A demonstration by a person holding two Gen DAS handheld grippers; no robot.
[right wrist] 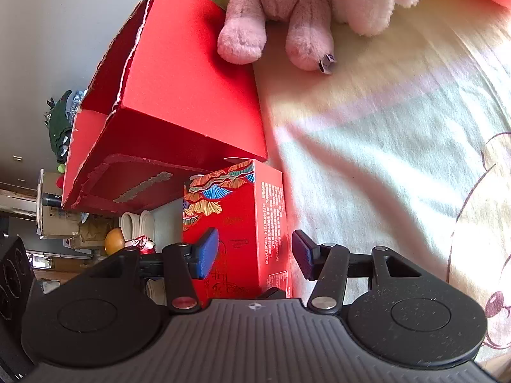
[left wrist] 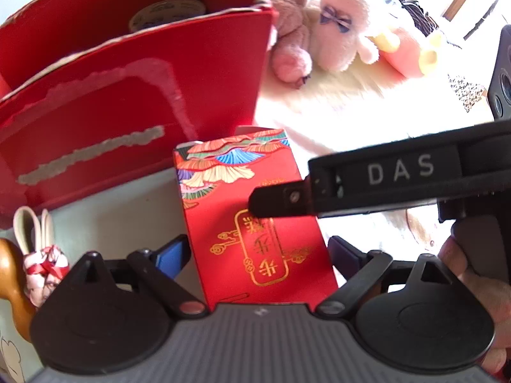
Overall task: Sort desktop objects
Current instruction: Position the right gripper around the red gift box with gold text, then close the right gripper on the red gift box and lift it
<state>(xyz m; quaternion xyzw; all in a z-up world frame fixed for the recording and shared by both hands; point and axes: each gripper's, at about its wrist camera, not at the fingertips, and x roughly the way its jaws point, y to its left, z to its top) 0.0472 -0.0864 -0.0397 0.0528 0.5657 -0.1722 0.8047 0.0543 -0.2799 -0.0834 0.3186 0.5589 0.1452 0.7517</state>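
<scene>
While the left tongs (left wrist: 255,257) sit spread wide w/ the small red box (left wrist: 255,223) between the blue pads, neither pad looks to be touching it, so nothing's gripped. Right tongs (right wrist: 255,253) are spread too, straddling the same box (right wrist: 242,223) from its printed side; left pad is right up against the box face, right pad is just off the edge, can't tell if there's real contact. From the left cam the right tongs (left wrist: 255,204) come in from the right side, tip over the box's gold label, w/ a hand (left wrist: 472,287) on the handle. Box stands just in front of the big red carton (left wrist: 127,102), which has a torn rim and a tape roll (left wrist: 166,12) inside. Pink plush (left wrist: 293,32) and white plush (left wrist: 345,32) lie right of the carton on a pale blanket (right wrist: 383,159). Left of the box: a small rabbit ornament (left wrist: 41,249) w/ red ribbon, next to a brown gourd-ish thing (left wrist: 12,281).
</scene>
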